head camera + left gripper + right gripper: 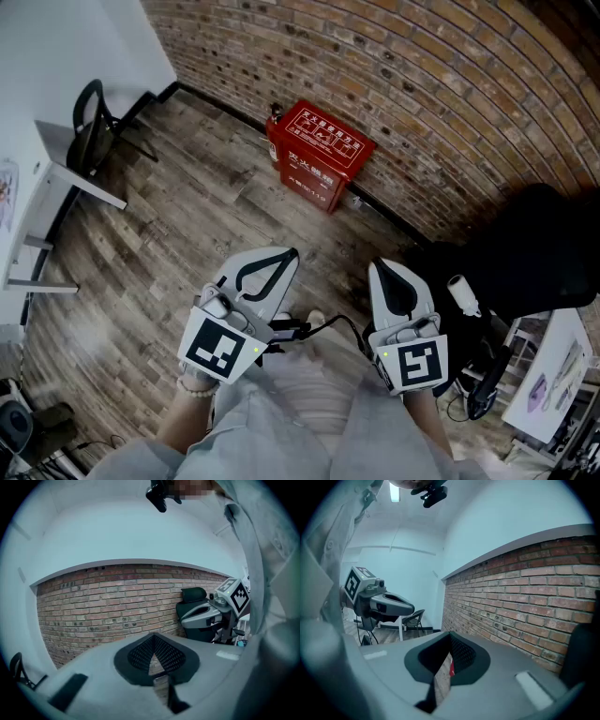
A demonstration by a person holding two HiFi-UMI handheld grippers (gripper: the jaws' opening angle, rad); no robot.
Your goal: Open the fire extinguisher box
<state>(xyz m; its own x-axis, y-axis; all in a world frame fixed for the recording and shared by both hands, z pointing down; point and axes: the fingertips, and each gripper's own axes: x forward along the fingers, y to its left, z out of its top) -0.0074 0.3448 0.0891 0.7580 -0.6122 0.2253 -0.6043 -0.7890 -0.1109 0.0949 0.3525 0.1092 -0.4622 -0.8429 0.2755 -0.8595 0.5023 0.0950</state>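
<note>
The red fire extinguisher box (319, 155) stands on the wooden floor (178, 225) against the brick wall (422, 84), its lid down, so nothing inside shows. Well apart from it, close to the person's body, the left gripper (289, 257) and right gripper (379, 269) both have their jaws pressed together with nothing between them.

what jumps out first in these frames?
The red fire extinguisher box stands out most: it sits on the wood floor against the brick wall, and its lid looks shut. Next come the left gripper and right gripper, low in the head view, side by side. Both are shut and empty, well short of the box.
</note>
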